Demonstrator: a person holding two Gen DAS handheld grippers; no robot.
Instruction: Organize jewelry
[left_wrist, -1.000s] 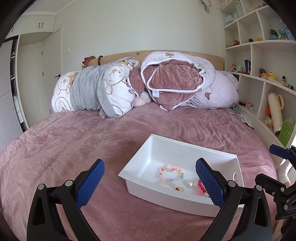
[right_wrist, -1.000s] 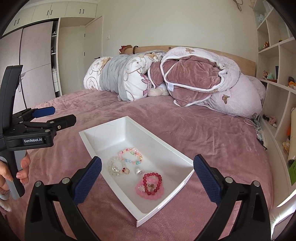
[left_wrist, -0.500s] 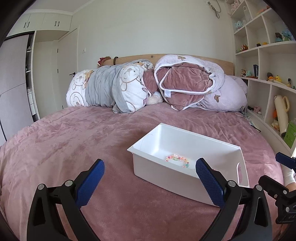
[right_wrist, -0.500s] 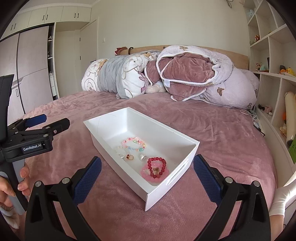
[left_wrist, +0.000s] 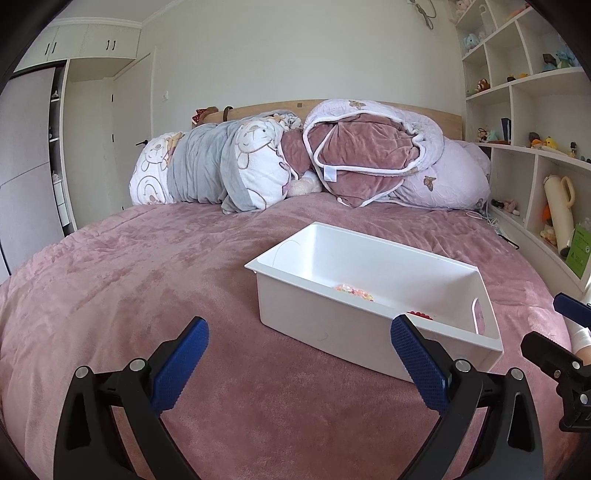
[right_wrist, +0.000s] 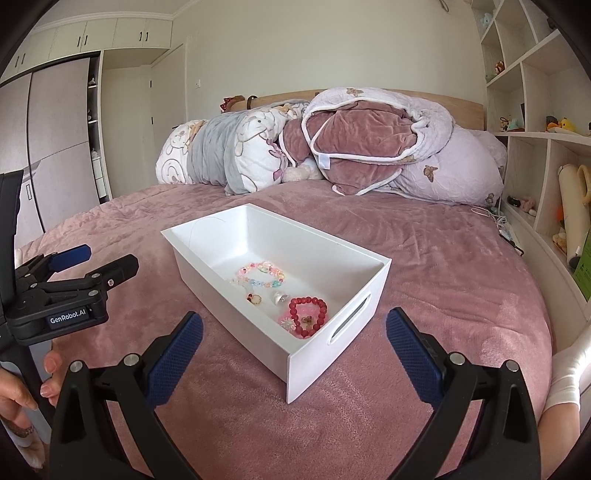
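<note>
A bed covered in a mauve plush blanket (right_wrist: 424, 258) was seen filling both views, with rolled quilts and pillows (right_wrist: 332, 144) heaped against the far headboard and open white shelving (left_wrist: 535, 147) along the right wall. Near the middle of the blanket a white rectangular bin (right_wrist: 207, 266) was set down, its long axis running from far left to near right in the right wrist view, with a slotted handle cut into its near right end wall.

All the jewelry was found inside the bin, on its floor and toward that near right end: a pastel bead bracelet (right_wrist: 261, 274) lay farthest in, a red bead bracelet (right_wrist: 307, 316) was nearest the handle end on top of a pink piece, and a small ring (right_wrist: 254, 298) and a silvery trinket (right_wrist: 279, 296) were placed between them. From the left wrist view only slivers of the pastel bracelet (left_wrist: 354, 291) and red beads (left_wrist: 419, 314) were visible over the near wall.

The right gripper (right_wrist: 294, 352) was held wide open and empty, just short of the bin's near corner, the jewelry lying straight ahead and slightly below. The left gripper (left_wrist: 299, 365) was likewise spread wide with nothing in it, off the bin's left long side. The right gripper was judged the nearer and better aligned; a reach over the handle end toward the red bracelet seemed called for.
</note>
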